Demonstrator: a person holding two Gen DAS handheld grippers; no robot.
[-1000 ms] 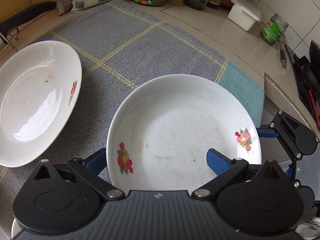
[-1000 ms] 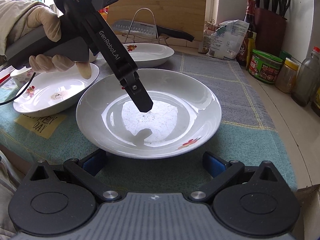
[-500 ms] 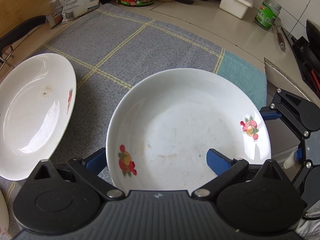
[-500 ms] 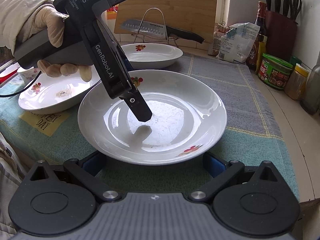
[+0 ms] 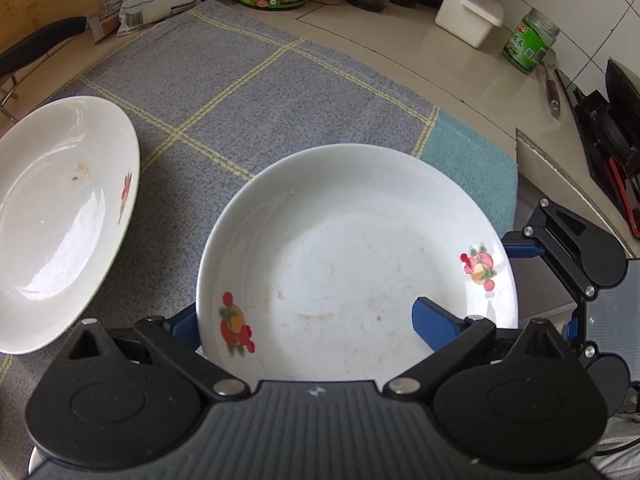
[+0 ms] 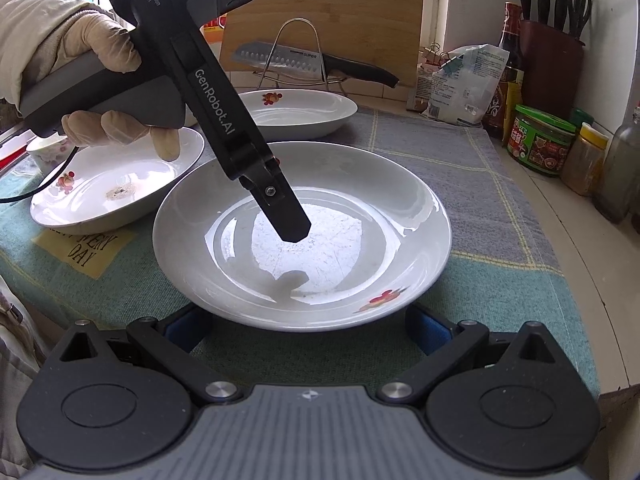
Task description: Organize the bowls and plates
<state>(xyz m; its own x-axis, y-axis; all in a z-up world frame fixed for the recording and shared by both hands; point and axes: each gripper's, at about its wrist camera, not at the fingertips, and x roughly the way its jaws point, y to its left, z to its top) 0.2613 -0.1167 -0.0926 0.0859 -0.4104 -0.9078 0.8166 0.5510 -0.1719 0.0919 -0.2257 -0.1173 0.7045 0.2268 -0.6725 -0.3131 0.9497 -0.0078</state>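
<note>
**Inspection: central plate between two grippers**

The central plate (image 6: 302, 236), white and deep with fruit motifs on the rim, sits on the grey-and-teal checked cloth (image 5: 256, 92) that covers the bench (image 5: 460, 64). The left gripper (image 5: 306, 322) has its blue fingers (image 5: 434, 322) spread wide over the near rim of this plate: one finger shows inside the bowl of the plate, the other outside and below the rim. Contact with the plate cannot be confirmed from either view. In the right wrist view, the same tool reaches down at a slant over the plate, held by a gloved hand (image 6: 100, 92), its tip above the plate's centre.

The right gripper (image 6: 308, 330) is low at the opposite rim, fingers spread (wider than the visible rim section between them), gripping nothing.

A second plate (image 5: 60, 220) lies just beside the central one on the cloth. A third plate (image 6: 300, 114) sits farther back, in front of a knife (image 6: 308, 60) resting on a wire rack. A small bowl (image 6: 48, 152) shows at the far left edge.

Jars and bottles (image 6: 540, 140) line the wall side of the bench
</note>
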